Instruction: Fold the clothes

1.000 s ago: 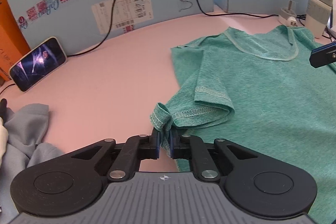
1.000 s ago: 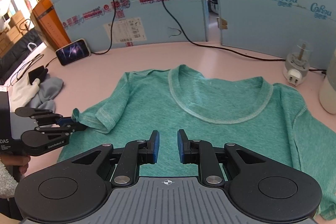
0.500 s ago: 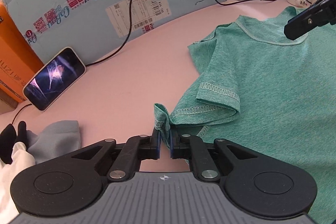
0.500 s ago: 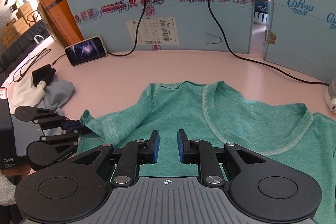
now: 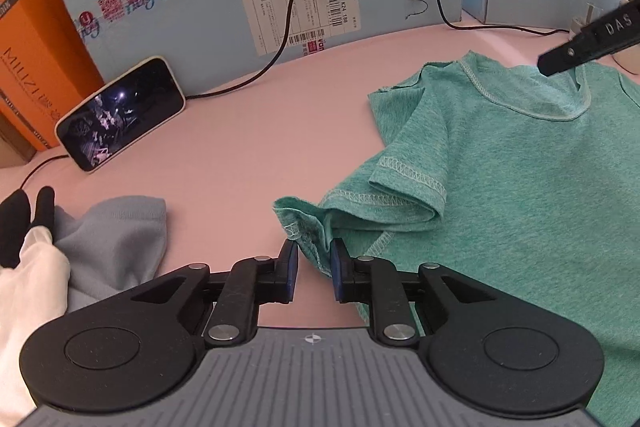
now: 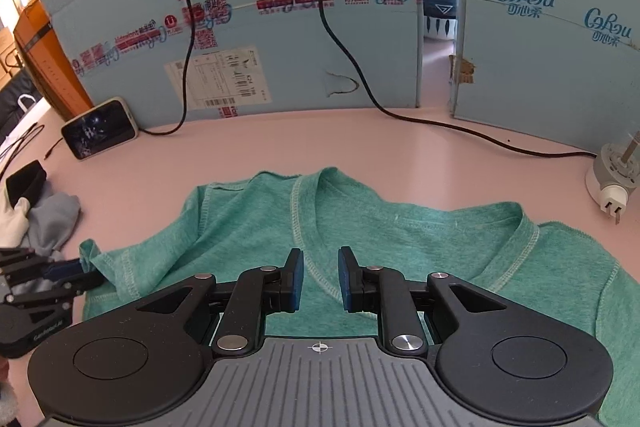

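Observation:
A teal T-shirt (image 5: 520,187) lies spread on the pink table, its left sleeve (image 5: 400,187) folded over in a loose roll. My left gripper (image 5: 314,263) is at that sleeve's hem. Its jaws are opening, and the bunched hem hangs between the pads without being pressed. The right wrist view shows the T-shirt (image 6: 248,227) from the collar side, with the left gripper (image 6: 60,275) at the sleeve tip. My right gripper (image 6: 320,277) hovers over the collar seam, jaws opening a little, nothing between them. One of its fingers (image 5: 588,41) shows above the neckline in the left wrist view.
A phone (image 5: 120,113) leans on the blue cardboard wall (image 5: 200,7), with an orange box (image 5: 28,47) at far left. Grey cloth (image 5: 116,239), white cloth (image 5: 24,279) and a black glove (image 5: 20,219) lie left of the shirt. A plug adapter (image 6: 612,183) and cable sit back right.
My left gripper, shut on the sleeve hem before, has parted its pads and the hem now hangs loose. The right gripper has slid left across the shirt to the collar.

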The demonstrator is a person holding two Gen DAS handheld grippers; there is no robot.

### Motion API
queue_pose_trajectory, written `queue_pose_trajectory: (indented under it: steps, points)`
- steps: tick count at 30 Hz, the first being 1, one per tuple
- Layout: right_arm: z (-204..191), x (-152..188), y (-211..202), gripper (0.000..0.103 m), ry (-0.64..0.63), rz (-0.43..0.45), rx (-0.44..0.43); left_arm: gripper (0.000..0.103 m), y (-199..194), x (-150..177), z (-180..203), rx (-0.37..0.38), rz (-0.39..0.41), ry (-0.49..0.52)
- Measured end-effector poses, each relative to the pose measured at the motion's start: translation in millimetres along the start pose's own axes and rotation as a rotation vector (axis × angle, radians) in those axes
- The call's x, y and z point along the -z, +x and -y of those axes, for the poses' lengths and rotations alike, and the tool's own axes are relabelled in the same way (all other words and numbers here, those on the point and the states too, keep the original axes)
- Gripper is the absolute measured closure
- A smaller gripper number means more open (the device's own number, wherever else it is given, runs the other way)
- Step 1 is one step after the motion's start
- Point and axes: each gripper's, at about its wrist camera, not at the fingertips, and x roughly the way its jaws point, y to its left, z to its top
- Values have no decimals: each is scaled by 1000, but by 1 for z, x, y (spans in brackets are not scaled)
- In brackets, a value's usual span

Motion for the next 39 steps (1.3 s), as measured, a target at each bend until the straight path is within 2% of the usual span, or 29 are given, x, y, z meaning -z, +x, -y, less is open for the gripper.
queue_pose_trajectory:
  steps: [1, 3, 6, 10, 12, 13, 15, 17, 20, 25, 28, 31, 32, 33, 38, 39]
  points:
    - [1, -4, 3, 73, 15, 9, -17, 86, 0, 2, 0, -3, -8, -8]
    - [1, -12, 10, 47, 49, 32, -55, 84, 0, 3, 0, -11, -12, -24]
    - [-5, -27, 29, 45, 61, 42, -77, 77, -3, 3, -1, -17, -8, -48]
    - [-10, -37, 62, 45, 40, -26, -53, 67, -4, 3, 1, -24, 2, -57]
    - [-10, -37, 77, 48, 33, -65, -35, 67, -1, 3, 1, -27, -2, -54]
    - [-9, -38, 81, 53, 37, -65, -38, 67, 0, 2, 1, -31, -1, -56]
    - [-10, -39, 87, 80, 31, -67, -43, 66, 3, 1, -1, -34, -3, -65]
    - [-19, -43, 92, 87, -30, -71, -8, 65, 6, 0, -3, -35, -6, -77]
    - [-27, -52, 102, 91, -103, -41, 76, 64, 8, -1, -5, -39, -7, -85]
    - [-27, -65, 117, 90, -141, -23, 87, 61, 9, -3, -7, -41, -6, -100]
    - [-22, -69, 110, 84, -99, -55, 75, 59, 9, -2, -8, -37, -3, -101]
    - [-17, -67, 84, 79, -43, -11, 72, 55, 10, -2, -10, -35, 3, -101]
    - [-19, -64, 71, 73, -38, 16, 79, 52, 10, -1, -11, -35, 6, -100]
    - [-24, -60, 59, 65, -50, 36, 82, 49, 10, 0, -12, -36, 10, -98]
    - [-73, -32, 1, 38, -260, 155, -21, 46, 9, 5, -14, -35, 30, -114]
    - [-82, -27, -4, 38, -273, 155, -48, 46, 9, 5, -14, -35, 33, -115]
